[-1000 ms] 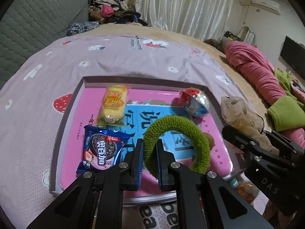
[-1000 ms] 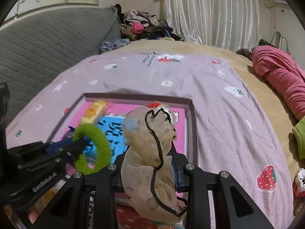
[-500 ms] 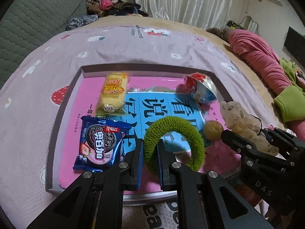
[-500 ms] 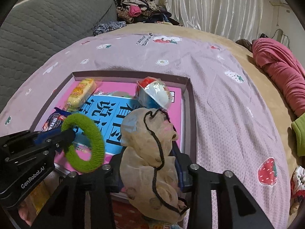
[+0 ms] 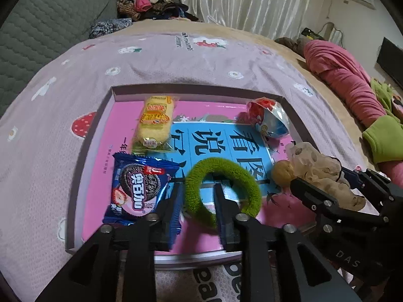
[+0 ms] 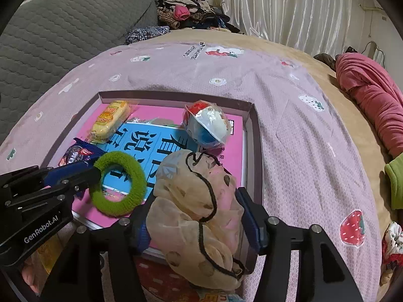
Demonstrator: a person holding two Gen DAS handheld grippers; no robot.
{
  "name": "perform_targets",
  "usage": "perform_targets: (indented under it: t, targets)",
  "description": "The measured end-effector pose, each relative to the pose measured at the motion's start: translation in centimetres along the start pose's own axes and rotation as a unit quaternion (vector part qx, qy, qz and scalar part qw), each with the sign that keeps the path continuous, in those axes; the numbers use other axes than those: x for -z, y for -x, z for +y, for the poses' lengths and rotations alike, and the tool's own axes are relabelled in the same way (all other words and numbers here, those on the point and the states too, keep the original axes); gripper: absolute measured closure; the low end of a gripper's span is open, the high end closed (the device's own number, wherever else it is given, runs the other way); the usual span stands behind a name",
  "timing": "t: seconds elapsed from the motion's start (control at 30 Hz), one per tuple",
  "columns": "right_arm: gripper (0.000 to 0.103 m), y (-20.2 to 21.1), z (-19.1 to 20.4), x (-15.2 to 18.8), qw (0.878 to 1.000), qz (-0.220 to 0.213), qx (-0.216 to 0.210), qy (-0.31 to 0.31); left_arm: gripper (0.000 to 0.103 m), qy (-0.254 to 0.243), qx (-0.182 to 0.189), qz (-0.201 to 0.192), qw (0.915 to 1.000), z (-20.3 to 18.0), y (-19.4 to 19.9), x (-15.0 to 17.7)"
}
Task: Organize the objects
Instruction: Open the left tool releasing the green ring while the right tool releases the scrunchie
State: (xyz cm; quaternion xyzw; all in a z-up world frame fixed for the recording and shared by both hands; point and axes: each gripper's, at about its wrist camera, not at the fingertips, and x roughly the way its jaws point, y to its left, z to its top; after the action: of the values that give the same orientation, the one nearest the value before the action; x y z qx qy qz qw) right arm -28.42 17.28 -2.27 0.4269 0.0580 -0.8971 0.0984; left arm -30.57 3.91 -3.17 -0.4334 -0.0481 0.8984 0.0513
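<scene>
A shallow box (image 5: 88, 151) is seen lying on a bed (image 5: 176, 58) under a lilac strawberry-print cover, its low walls raised on all four sides. Along the left wall a cookie pack (image 5: 139, 188) is laid, with a yellow cake (image 5: 153, 123) behind it near the far wall. The left gripper (image 5: 197, 196) is held over the box's near edge; its jaws have just been opening, and a green hair ring (image 5: 224, 188) is straddled loosely, its near arc between pads that no longer press on it. The ring is found on the blue print in the middle of the box floor. A wrapped ball (image 5: 268, 120) is placed in the far right corner, close to both walls. Pink floor is left bare between the cake and the ball and along the near wall. At the right, the right gripper (image 6: 194, 219) has also just been opening; a beige drawstring pouch (image 6: 196, 211) is seen between its spread fingers, over the box's near right corner. Whether the pads are touched by it cannot be told. Beyond the right wall, wide open cover is left.
</scene>
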Motion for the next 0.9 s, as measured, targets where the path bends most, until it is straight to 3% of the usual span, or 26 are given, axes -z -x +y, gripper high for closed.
perform_targets:
  t: [0.03,0.1,0.23,0.5,0.9]
  targets:
    - [0.039,0.1,0.0,0.0,1.0,-0.002,-0.004,-0.001,0.055,-0.001,-0.005,-0.006,1.0,0.0,0.2,-0.1]
    - [0.037,0.4,0.0,-0.1,1.0,-0.008,-0.009,-0.003,0.046,0.0,-0.006,-0.02,0.9998,0.1,0.9,-0.3]
    - [0.03,0.6,0.1,-0.2,1.0,-0.012,-0.004,0.0,0.043,0.007,-0.009,-0.037,0.9992,0.4,2.0,-0.7]
    - [0.03,0.1,0.4,-0.1,1.0,0.0,0.004,0.006,0.036,0.014,-0.019,-0.052,0.9984,1.0,3.0,-0.9]
    - [0.024,4.0,0.2,-0.9,0.998,-0.065,-0.015,-0.011,0.026,0.025,-0.027,-0.081,0.9961,1.8,6.0,-1.3]
